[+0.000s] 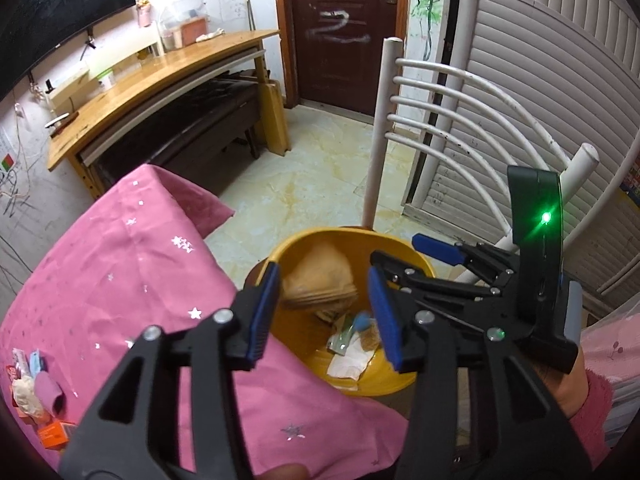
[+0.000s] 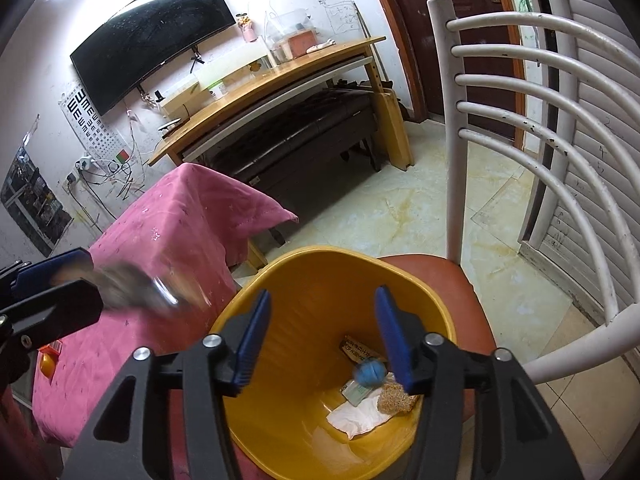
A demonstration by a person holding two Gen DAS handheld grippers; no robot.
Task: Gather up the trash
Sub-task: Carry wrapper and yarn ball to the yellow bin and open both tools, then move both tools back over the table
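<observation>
A pink star-print tablecloth [image 1: 120,264] is seen covering the table on the left. A white slatted chair [image 2: 532,128] with a red seat stands on the right, and a yellow bin [image 2: 320,280] is set on that seat, just beside the table edge. Trash is piled in the bin bottom: white paper [image 2: 360,416], a tan crumbly piece [image 2: 396,400], a small packet [image 2: 356,392] and a blue ball-like item [image 2: 370,372]. A tan crumpled wrapper [image 1: 320,280] is held over the bin between the fingers of the left gripper [image 1: 322,312], which is partly closed on it. The right gripper [image 2: 320,340] is spread open above the bin, with nothing gripped. More litter [image 1: 34,392] is left at the near left corner of the cloth, next to an orange box [image 1: 54,434].
</observation>
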